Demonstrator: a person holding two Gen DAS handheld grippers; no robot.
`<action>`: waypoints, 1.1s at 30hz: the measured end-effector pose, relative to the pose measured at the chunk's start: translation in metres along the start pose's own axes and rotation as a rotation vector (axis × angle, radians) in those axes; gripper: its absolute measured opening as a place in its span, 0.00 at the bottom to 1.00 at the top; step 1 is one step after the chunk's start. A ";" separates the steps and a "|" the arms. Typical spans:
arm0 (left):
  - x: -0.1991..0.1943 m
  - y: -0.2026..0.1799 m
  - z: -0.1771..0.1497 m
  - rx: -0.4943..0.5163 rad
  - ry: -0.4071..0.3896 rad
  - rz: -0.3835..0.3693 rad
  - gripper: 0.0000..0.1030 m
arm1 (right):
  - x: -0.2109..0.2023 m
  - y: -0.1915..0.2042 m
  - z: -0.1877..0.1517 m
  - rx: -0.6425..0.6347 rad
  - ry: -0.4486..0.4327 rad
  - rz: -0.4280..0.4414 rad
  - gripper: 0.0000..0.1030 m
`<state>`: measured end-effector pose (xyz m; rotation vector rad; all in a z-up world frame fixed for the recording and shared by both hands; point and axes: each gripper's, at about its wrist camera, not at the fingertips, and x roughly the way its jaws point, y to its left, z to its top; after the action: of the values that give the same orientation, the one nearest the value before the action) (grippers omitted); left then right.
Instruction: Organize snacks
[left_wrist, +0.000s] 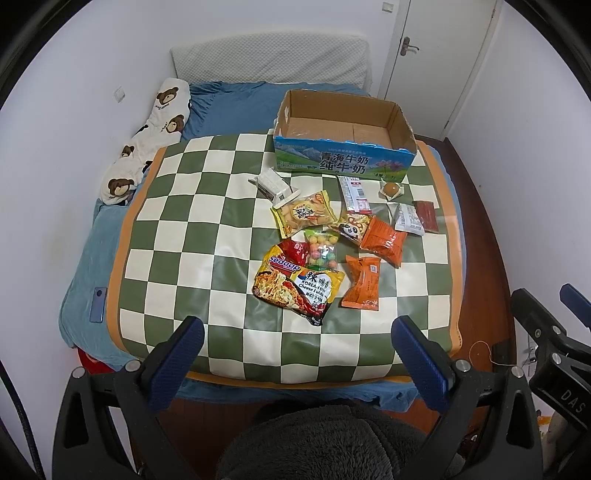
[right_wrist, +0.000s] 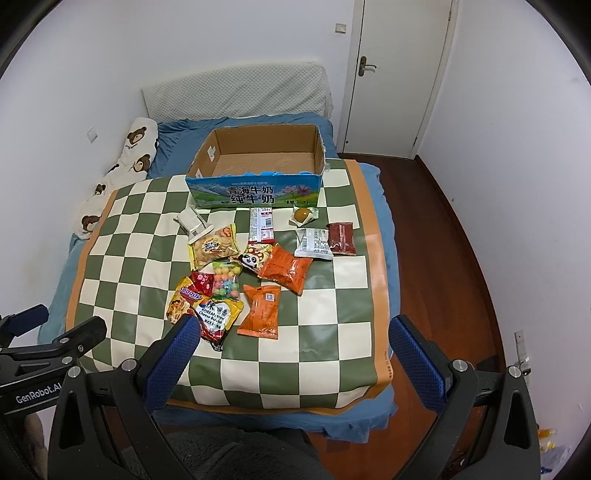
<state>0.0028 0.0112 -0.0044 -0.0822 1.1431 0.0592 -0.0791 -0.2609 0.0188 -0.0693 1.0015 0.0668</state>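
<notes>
Snacks lie loose on a green-and-cream checkered mat (left_wrist: 177, 236) spread over a bed (left_wrist: 85, 280), none of them held. The left gripper (left_wrist: 295, 354) hangs above the mat's near edge with its jaws spread wide and nothing between them; the right gripper (right_wrist: 291, 350) does the same, jaws wide apart and bare, its left pad overlapping the noodle packet in view. Nearest the jaws is that yellow noodle packet (left_wrist: 297, 286), with an orange packet (left_wrist: 362, 282) just beside it. Behind these sit a bag of coloured balls (left_wrist: 322, 248), a small red packet (left_wrist: 295, 250), a second orange packet (left_wrist: 382, 240), a panda packet (left_wrist: 351, 226) and a yellow biscuit bag (left_wrist: 304, 213). Farther back lie a white box (left_wrist: 273, 186), a red-and-white strip (left_wrist: 354, 194), a white sachet (left_wrist: 408, 218), a dark red packet (left_wrist: 426, 216) and a wrapped round sweet (left_wrist: 392, 189). At the mat's far edge stands an open cardboard box (left_wrist: 343, 162), nothing inside it.
</notes>
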 end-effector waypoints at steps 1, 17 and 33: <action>0.000 0.000 0.000 -0.001 0.001 -0.001 1.00 | 0.000 0.000 0.000 -0.001 -0.001 0.001 1.00; 0.005 0.000 0.001 -0.002 -0.003 -0.001 1.00 | 0.000 0.001 0.000 0.000 -0.004 0.001 1.00; -0.001 0.001 0.001 -0.003 -0.007 -0.005 1.00 | -0.002 0.005 0.002 0.001 -0.009 0.001 1.00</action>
<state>0.0033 0.0120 -0.0031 -0.0872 1.1354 0.0561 -0.0786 -0.2561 0.0214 -0.0677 0.9924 0.0677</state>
